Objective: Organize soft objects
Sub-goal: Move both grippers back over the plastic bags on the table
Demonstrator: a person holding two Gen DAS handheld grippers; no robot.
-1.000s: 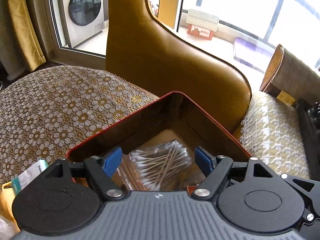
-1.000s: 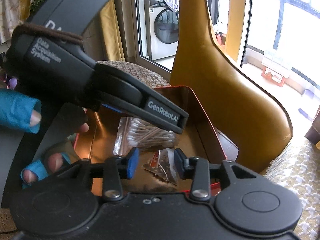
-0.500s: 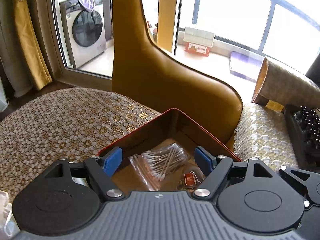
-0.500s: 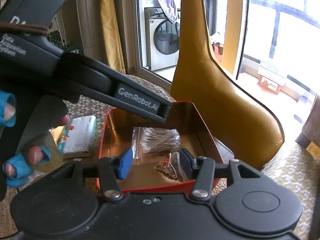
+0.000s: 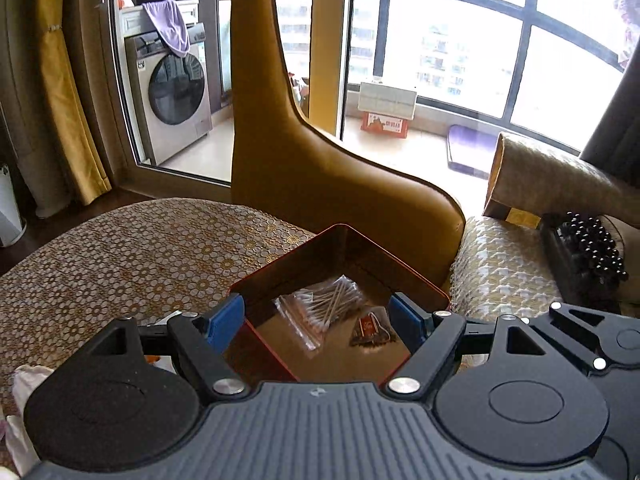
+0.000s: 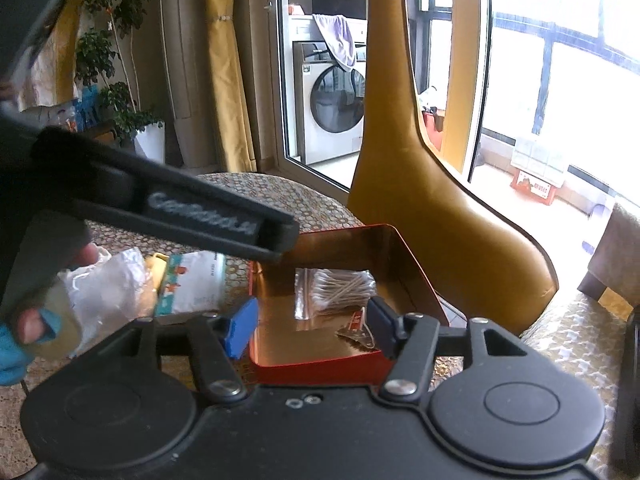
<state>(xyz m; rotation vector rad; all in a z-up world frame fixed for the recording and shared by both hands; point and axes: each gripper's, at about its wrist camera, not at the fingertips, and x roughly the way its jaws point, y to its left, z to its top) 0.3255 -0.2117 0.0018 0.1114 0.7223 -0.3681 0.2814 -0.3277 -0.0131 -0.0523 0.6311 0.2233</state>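
A red tin box point(image 5: 336, 236) point(image 6: 416, 258) with a coppery inside stands on the patterned tablecloth. In it lie a clear bag of cotton swabs point(image 5: 324, 310) point(image 6: 340, 290) and a small tea bag sachet point(image 5: 370, 328) point(image 6: 356, 330). My left gripper point(image 5: 318, 320) hangs open above the box with nothing between its blue pads. My right gripper point(image 6: 310, 326) is above the box's near edge, its jaws opening, empty; the sachet lies below them in the box. The left gripper's body point(image 6: 180, 208) crosses the right wrist view at upper left.
A tissue pack point(image 6: 192, 284) and crumpled clear plastic point(image 6: 104, 280) lie left of the box. A tall ochre chair back point(image 5: 320, 168) stands right behind the box. A cushioned seat point(image 5: 504, 272) and a beaded black thing point(image 5: 592, 248) are at right. A gloved hand point(image 6: 24, 328) shows at left.
Both grippers have risen and drawn back from the box. The right jaws have widened and let go of the tea bag sachet, which now lies in the box. The left jaws stay the same.
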